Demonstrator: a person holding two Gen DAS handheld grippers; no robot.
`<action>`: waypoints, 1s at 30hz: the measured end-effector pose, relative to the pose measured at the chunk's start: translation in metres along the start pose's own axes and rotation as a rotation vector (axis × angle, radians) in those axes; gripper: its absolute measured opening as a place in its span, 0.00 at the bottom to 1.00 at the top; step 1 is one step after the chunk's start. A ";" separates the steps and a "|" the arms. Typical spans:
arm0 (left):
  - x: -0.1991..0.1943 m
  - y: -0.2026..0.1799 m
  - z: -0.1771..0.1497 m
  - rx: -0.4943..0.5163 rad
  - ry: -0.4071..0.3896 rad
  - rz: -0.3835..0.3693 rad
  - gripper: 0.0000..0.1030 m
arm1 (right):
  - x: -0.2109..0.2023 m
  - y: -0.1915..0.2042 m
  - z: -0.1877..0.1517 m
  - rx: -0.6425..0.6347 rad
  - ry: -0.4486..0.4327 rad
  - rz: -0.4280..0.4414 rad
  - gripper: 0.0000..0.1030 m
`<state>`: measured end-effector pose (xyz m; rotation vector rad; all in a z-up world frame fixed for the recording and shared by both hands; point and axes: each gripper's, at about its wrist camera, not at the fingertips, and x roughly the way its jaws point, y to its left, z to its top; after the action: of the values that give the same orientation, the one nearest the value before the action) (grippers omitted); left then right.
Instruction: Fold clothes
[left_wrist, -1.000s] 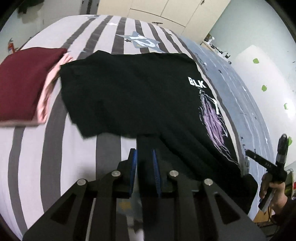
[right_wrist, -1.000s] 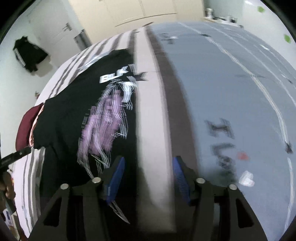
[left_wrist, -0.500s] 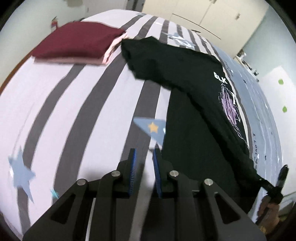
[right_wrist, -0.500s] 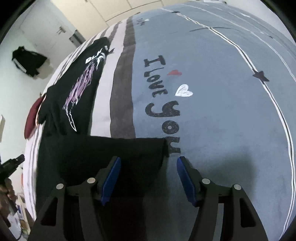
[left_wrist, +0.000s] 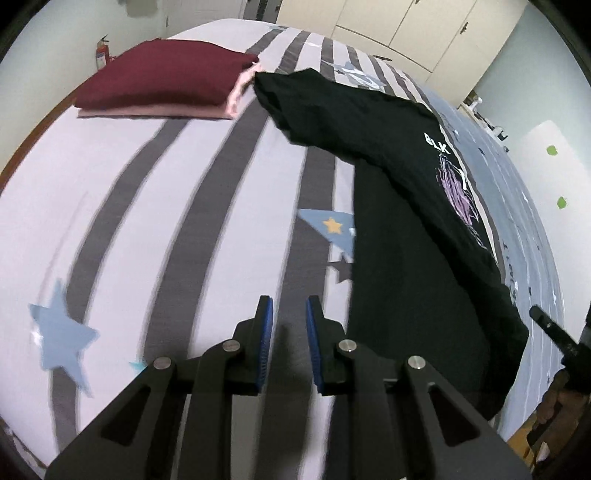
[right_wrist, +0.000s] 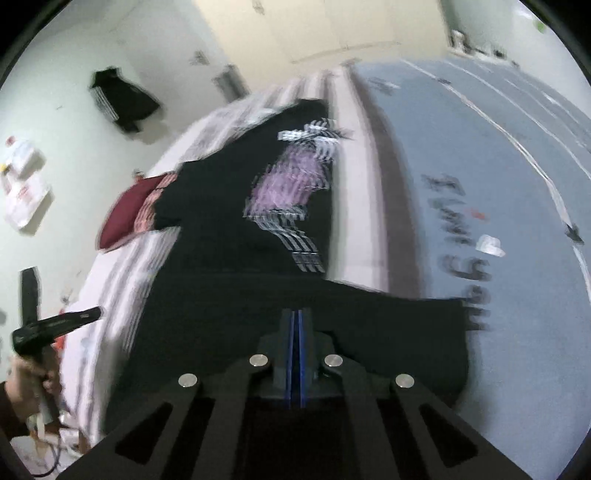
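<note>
A black T-shirt (left_wrist: 406, 221) with a white and purple print lies on the bed, reaching from the far middle to the near right of the left wrist view. My left gripper (left_wrist: 290, 306) hovers over the striped sheet (left_wrist: 147, 221) to the shirt's left. Its jaws stand a narrow gap apart with nothing between them. In the blurred right wrist view my right gripper (right_wrist: 295, 314) is shut, its pads pressed together on the near edge of the black T-shirt (right_wrist: 221, 240). My left gripper (right_wrist: 55, 325), held by a hand, shows at that view's left edge.
A folded maroon garment (left_wrist: 162, 85) sits on a pink one (left_wrist: 155, 110) at the bed's far left, touching the shirt's far corner. The blue-grey lettered cover (right_wrist: 480, 147) spreads to the shirt's right. Wardrobe doors (left_wrist: 406, 29) stand behind the bed.
My right gripper's jaws went from wide apart to shut at the shirt's near edge. My left gripper slid off the shirt onto the striped sheet, its narrow gap unchanged.
</note>
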<state>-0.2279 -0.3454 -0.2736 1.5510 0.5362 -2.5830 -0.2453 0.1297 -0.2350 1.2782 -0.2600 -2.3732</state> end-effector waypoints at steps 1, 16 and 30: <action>-0.007 0.009 0.000 0.005 -0.002 0.000 0.15 | 0.004 0.027 -0.001 -0.020 -0.005 0.026 0.02; -0.038 0.100 -0.027 -0.028 -0.003 0.046 0.27 | 0.025 0.021 -0.019 0.114 -0.027 -0.269 0.43; -0.012 0.050 -0.026 -0.062 -0.011 0.054 0.39 | 0.040 -0.111 -0.018 0.223 0.082 -0.325 0.49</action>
<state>-0.1883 -0.3851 -0.2870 1.5100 0.5606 -2.5091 -0.2805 0.2115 -0.3149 1.6246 -0.3198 -2.6099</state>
